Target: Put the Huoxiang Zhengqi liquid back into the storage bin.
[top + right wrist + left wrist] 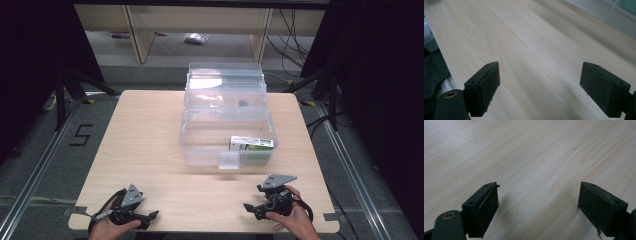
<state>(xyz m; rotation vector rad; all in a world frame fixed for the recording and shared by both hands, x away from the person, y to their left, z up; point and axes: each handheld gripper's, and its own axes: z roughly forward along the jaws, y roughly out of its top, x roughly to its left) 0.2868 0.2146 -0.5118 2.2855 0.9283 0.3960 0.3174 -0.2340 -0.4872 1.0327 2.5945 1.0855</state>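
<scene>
A clear plastic box (200, 150) stands in the middle of the wooden table (145, 145), its lid (225, 82) tipped up and back. Inside, at the front right, lies a small green and white carton (251, 144). My left gripper (154, 215) rests near the table's front left edge, held by a hand, and is open; in the left gripper view (539, 202) nothing but bare wood lies between its jaws. My right gripper (248, 208) rests near the front right edge, also open, with bare wood between its jaws in the right gripper view (540, 83).
A corner of the clear box (624, 17) appears at the top right of the right gripper view. Black stands (62, 95) and cables (290, 40) flank the table on the floor. Pale cabinets (200, 22) stand behind it.
</scene>
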